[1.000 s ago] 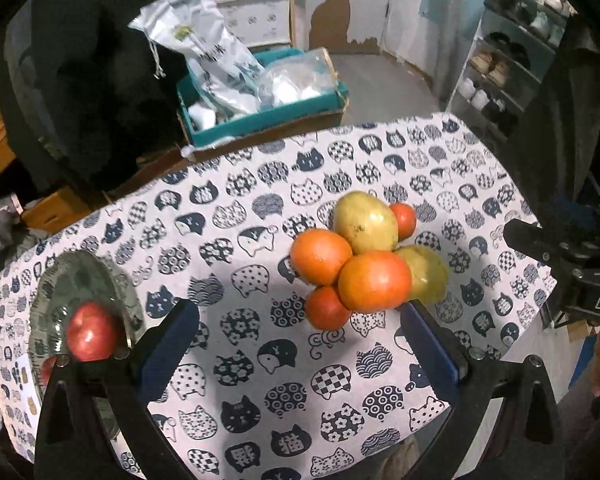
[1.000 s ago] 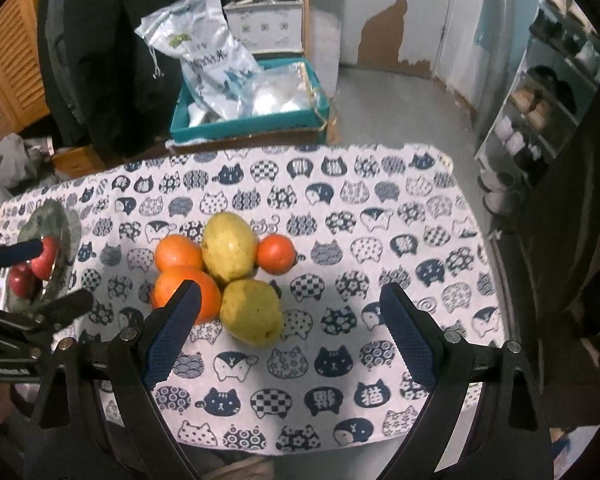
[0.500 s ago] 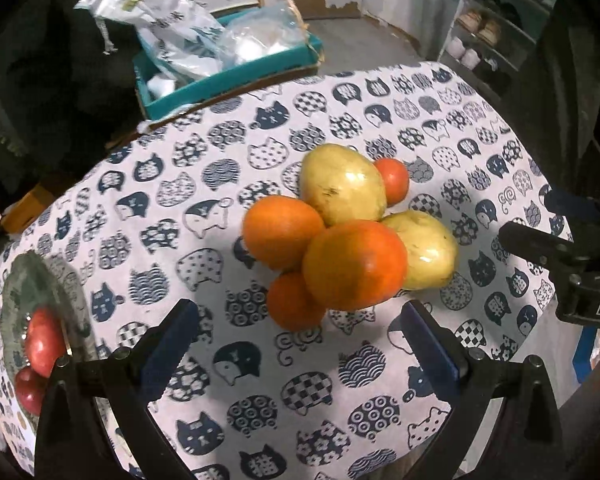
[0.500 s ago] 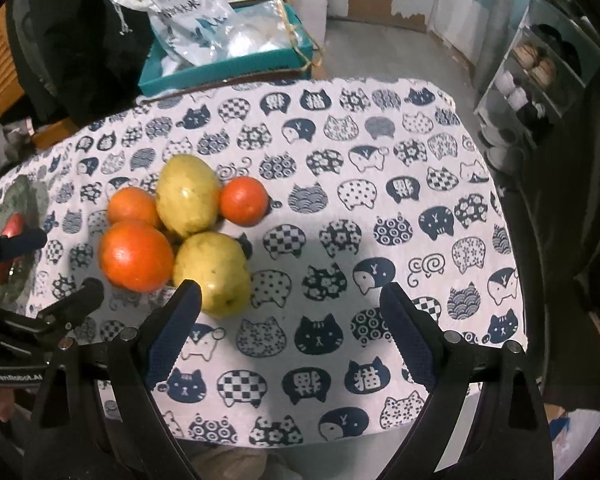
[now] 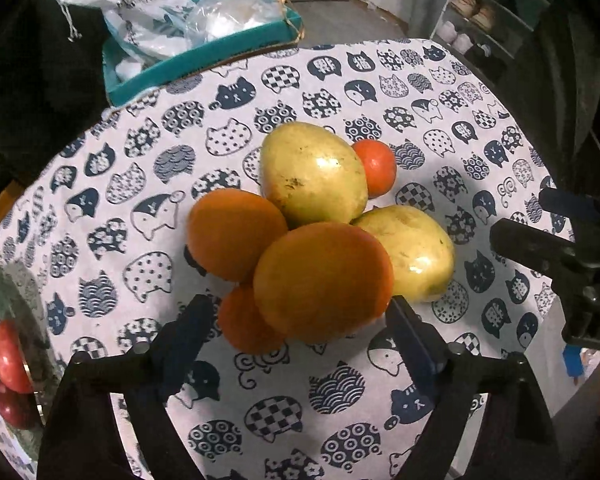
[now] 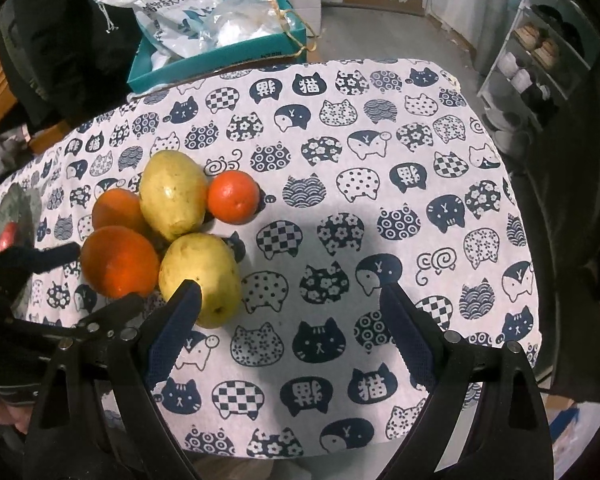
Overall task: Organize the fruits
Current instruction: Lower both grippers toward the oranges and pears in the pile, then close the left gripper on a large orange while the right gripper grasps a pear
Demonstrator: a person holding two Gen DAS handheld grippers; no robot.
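A heap of fruit lies on the cat-print tablecloth (image 5: 340,80): a big orange (image 5: 322,276), a second orange (image 5: 236,232), a small orange (image 5: 246,326), a small tangerine (image 5: 374,166) and two yellow-green mangoes (image 5: 312,174) (image 5: 412,252). My left gripper (image 5: 300,330) is open, its jaws on either side of the big orange's near face, close to it. My right gripper (image 6: 290,312) is open and empty, just right of the near mango (image 6: 200,278). Red apples (image 5: 10,356) lie on a glass plate (image 5: 4,292) at the far left.
A teal box (image 6: 220,60) with plastic bags stands behind the table's far edge. A shoe rack (image 6: 536,52) stands at the right. The right gripper's body (image 5: 572,256) shows at the right of the left wrist view.
Both grippers moved forward and down towards the fruit heap. The left gripper's jaws now flank the big orange. Both stayed open.
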